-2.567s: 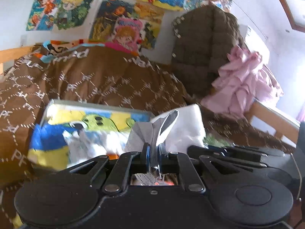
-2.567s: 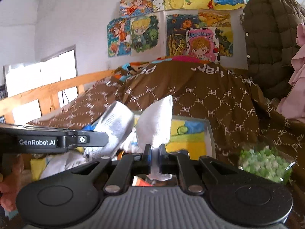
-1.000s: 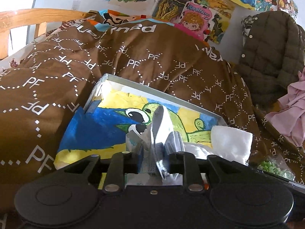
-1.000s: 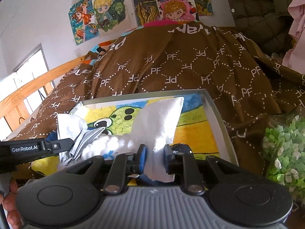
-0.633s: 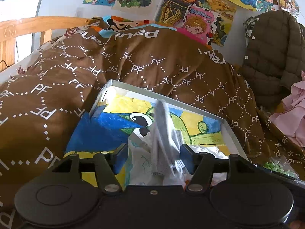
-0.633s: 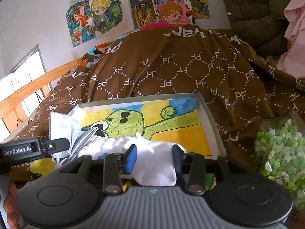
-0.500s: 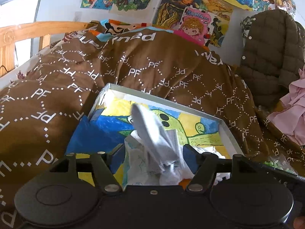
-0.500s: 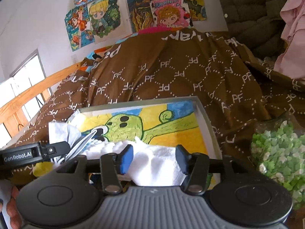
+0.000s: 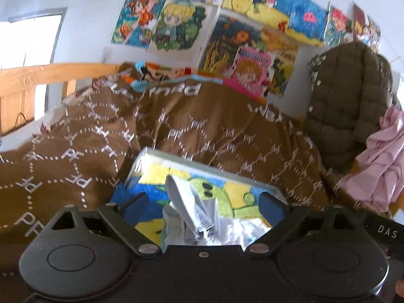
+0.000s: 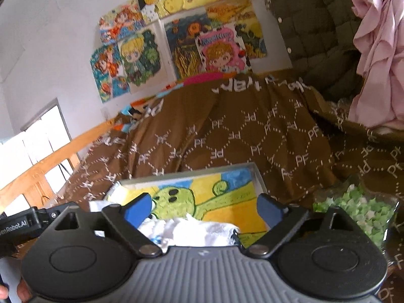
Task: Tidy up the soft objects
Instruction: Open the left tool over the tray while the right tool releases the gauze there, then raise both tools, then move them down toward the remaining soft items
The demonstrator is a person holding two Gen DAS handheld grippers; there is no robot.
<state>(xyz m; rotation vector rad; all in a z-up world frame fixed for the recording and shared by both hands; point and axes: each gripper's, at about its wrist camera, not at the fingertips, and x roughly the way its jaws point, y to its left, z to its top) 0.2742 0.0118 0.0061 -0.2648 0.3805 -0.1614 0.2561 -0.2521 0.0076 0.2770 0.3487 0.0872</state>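
Your left gripper (image 9: 203, 202) has its jaws opening, spread wide with the blue pads clear of everything; the grey-and-white sock (image 9: 192, 209) stands up in the gap between them but neither pad touches it. That sock rests on the painted canvas (image 9: 234, 194), at the near edge of the picture of a green creature on yellow and blue, and it leans toward the canvas's far left corner. Crumpled white cloth lies just beside it on the near side.

Your right gripper (image 10: 203, 208) is opening too, its jaws wide and holding nothing. The white sock (image 10: 192, 232) lies bunched on the near edge of the canvas (image 10: 227, 184), below and between the pads, not pressed by either.

The canvas sits on the brown quilt (image 10: 240, 131), which covers the bed. Off the canvas's right side, a clear bag of green paper stars (image 10: 353, 212) rests on the quilt. Beyond the canvas, the posters (image 10: 176, 40) hang on the wall. A pink garment (image 10: 378, 50) and a quilted olive jacket (image 10: 315, 25) hang far to the canvas's right.
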